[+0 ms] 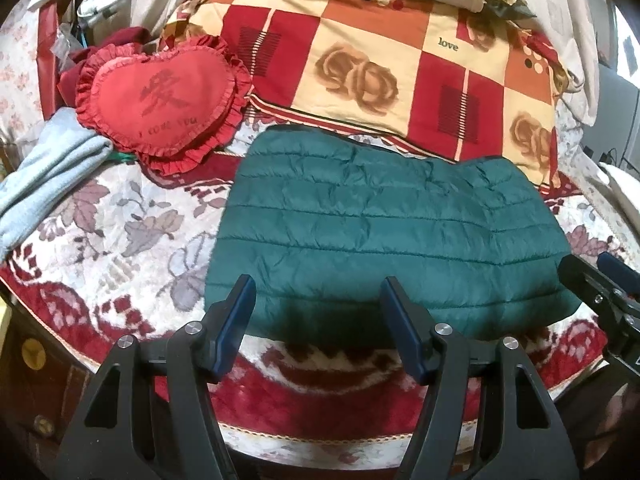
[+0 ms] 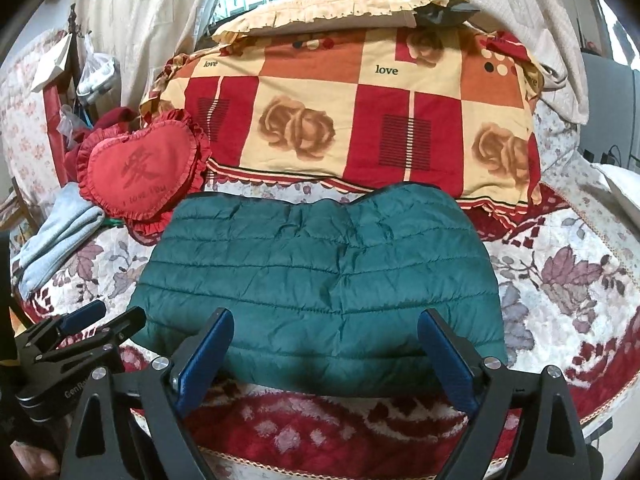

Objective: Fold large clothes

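Note:
A dark green quilted jacket (image 1: 384, 232) lies folded into a flat rectangle on the bed; it also shows in the right wrist view (image 2: 320, 280). My left gripper (image 1: 318, 292) is open and empty, its fingertips just above the jacket's near edge. My right gripper (image 2: 324, 320) is open and empty over the near edge too. The right gripper shows at the right edge of the left wrist view (image 1: 592, 276), beside the jacket's near right corner. The left gripper shows at the lower left of the right wrist view (image 2: 100, 316), by the jacket's near left corner.
A floral red and white blanket (image 1: 120, 232) covers the bed. A red heart cushion (image 1: 160, 100) and a folded light blue garment (image 1: 48, 176) lie at the left. A large red and cream patterned quilt (image 1: 380, 64) is piled behind the jacket.

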